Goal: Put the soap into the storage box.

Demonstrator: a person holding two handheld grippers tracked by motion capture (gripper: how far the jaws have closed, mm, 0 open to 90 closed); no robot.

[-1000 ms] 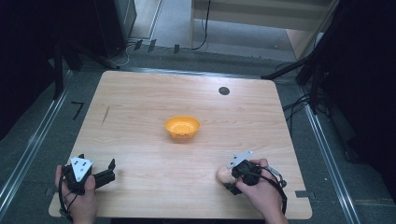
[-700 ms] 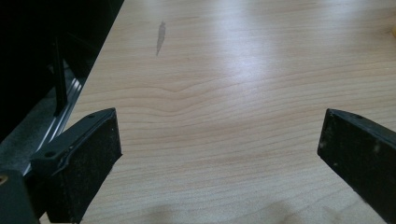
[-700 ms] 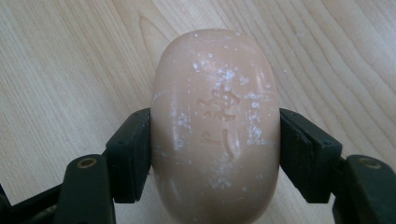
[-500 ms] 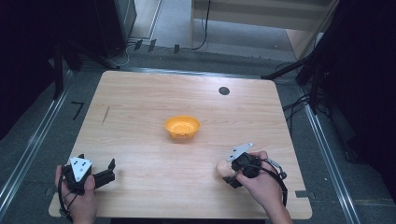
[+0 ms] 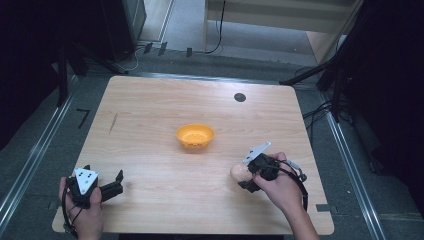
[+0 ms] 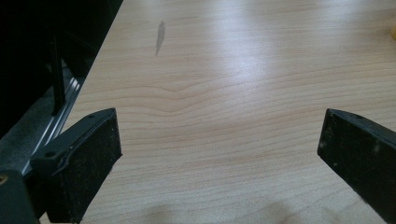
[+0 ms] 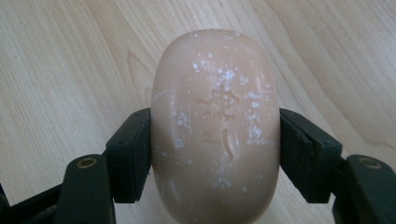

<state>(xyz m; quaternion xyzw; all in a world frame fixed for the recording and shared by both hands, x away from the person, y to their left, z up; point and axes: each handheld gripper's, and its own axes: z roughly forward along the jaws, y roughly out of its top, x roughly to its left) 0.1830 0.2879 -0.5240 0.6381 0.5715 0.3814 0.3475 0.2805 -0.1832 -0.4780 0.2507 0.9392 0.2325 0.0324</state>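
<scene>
A peach-coloured bar of soap (image 7: 215,126) with white flecks and a stamped mark is clamped between the two black pads of my right gripper (image 7: 215,135). In the high view that gripper (image 5: 248,176) is at the table's front right, held by a hand, with the soap (image 5: 238,172) sticking out to its left just above the wood. An orange bowl (image 5: 195,136) stands at the middle of the table, apart from the soap. My left gripper (image 5: 119,181) rests at the front left corner. Its jaws stand wide open over bare wood (image 6: 219,154), nothing between them.
The wooden table (image 5: 150,105) has a round black grommet (image 5: 240,97) near its far edge and a short dark mark (image 5: 113,123) at the left. Metal rails (image 5: 30,160) run along both sides. Cables and stand legs lie on the floor beyond.
My right gripper has lifted with the soap and drifted a little away from the front edge, toward the right. The left gripper has stayed put.
</scene>
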